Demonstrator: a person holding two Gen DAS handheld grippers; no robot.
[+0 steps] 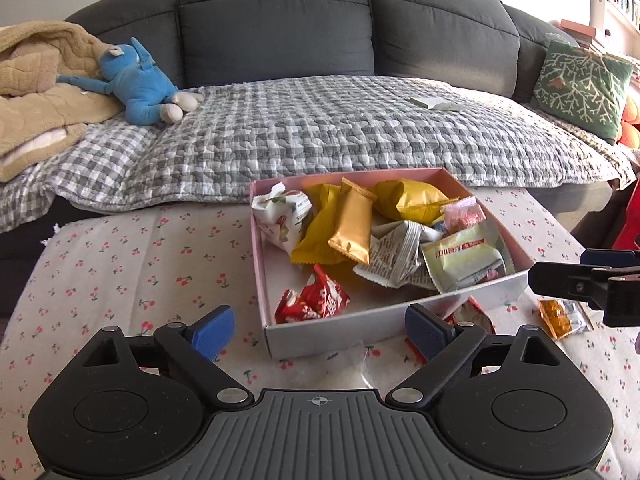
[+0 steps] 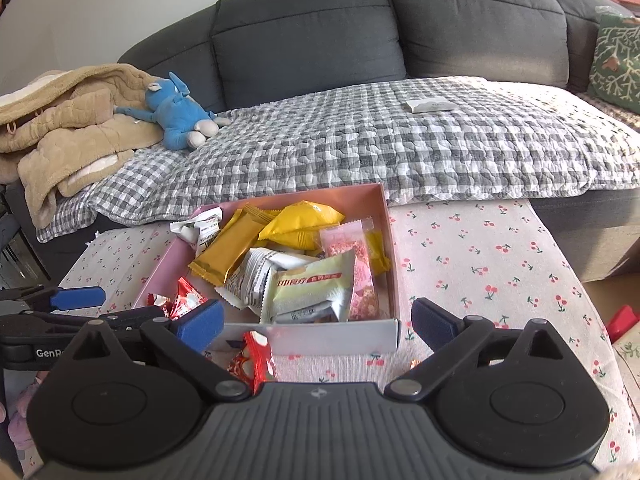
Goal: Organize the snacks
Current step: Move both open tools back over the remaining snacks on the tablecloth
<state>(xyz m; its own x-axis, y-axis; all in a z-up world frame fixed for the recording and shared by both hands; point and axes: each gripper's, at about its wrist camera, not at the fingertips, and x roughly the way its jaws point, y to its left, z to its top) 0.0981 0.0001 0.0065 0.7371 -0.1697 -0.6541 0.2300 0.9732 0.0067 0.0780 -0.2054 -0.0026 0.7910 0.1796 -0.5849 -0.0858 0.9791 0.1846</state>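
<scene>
While right wrist hides it | orange packet (image 1: 562, 317) beside box (image 1: 340, 330)

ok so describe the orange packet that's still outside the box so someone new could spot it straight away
Start at the cherry-print cloth in front of the grey sofa, then find the pink box of snacks on it. Off the box's near right corner, just under the right tool, lies the orange packet, flat on the cloth. It is small, see-through and amber, unlike the red packet nearer the box.
</scene>
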